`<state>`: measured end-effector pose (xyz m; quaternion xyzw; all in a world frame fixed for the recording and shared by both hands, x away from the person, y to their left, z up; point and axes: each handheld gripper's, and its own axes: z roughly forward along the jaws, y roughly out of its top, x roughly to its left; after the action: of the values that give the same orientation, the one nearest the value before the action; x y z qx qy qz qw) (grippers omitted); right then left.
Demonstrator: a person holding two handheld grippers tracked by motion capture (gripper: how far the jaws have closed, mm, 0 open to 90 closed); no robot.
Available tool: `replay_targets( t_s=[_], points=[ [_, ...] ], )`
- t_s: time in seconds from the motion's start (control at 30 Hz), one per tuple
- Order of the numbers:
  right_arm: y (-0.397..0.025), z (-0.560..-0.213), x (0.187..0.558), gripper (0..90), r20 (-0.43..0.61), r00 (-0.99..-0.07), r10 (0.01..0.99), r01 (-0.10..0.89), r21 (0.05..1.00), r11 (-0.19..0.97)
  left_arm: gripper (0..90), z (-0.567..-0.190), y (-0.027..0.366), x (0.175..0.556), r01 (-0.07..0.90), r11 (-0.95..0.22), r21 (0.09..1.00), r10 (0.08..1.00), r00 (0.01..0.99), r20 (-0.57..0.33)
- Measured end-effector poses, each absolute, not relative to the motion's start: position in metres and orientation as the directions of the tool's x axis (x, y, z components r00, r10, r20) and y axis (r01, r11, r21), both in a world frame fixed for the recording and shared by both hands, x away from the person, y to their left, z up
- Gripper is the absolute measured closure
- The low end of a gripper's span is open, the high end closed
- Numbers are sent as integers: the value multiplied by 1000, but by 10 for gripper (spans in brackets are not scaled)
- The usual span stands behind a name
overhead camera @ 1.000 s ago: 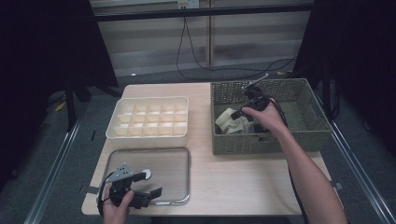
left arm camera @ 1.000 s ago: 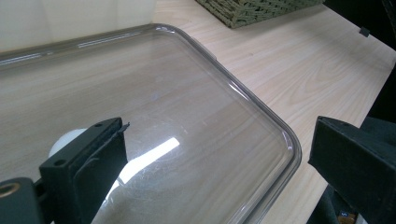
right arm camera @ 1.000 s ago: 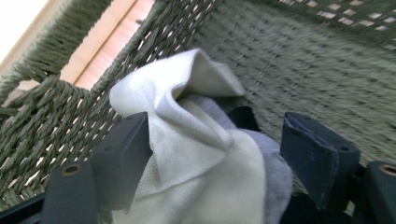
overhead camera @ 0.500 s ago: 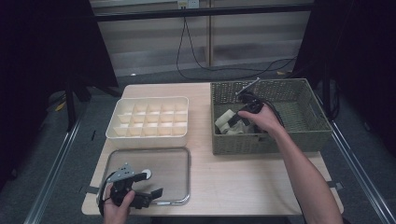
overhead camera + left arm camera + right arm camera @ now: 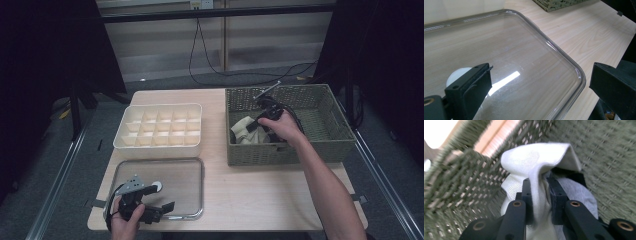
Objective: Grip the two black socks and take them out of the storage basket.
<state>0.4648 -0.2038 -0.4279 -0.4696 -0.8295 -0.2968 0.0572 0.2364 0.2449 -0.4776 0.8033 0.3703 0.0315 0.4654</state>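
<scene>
Light wooden table (image 5: 260, 195): rectangular, front and right parts bare; dark floor all round its edges.

Olive-green woven rectangular basket (image 5: 320, 145): stands at the table's right rear, its long side running left to right. The right half of its floor lies open.

White folded cloth item (image 5: 536, 167): inside the basket's left half, close to the woven left and near walls. In the right gripper view it is pinched into a raised fold whose peak points up and away from the jaws; its long axis cannot be told. A grey cloth (image 5: 579, 192) lies just behind it.

Right tool (image 5: 261, 121): inside the basket, jaws clenched on the white cloth, the fabric pressed between them.

Cream plastic divided organiser tray (image 5: 160, 149): left rear of the table, many small square compartments, well apart from the basket with a bare strip of table between.

Clear rectangular plastic lid with rounded corners (image 5: 175, 180): flat on the table, in front of the tray, near the front edge.

Left tool (image 5: 165, 206): rests low at the lid's front edge, jaws spread wide and holding nothing; a small white round disc (image 5: 457, 75) shows beside the left-hand jaw.
</scene>
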Motion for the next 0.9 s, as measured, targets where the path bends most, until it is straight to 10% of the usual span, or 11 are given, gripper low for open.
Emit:
replay_targets(
  t_s=[0.9],
  points=[
    [-247,-395,485,786,402,-449,798,781,610,132,36,-478,246,236,571,-285,770,627,718,-300]
  ],
)
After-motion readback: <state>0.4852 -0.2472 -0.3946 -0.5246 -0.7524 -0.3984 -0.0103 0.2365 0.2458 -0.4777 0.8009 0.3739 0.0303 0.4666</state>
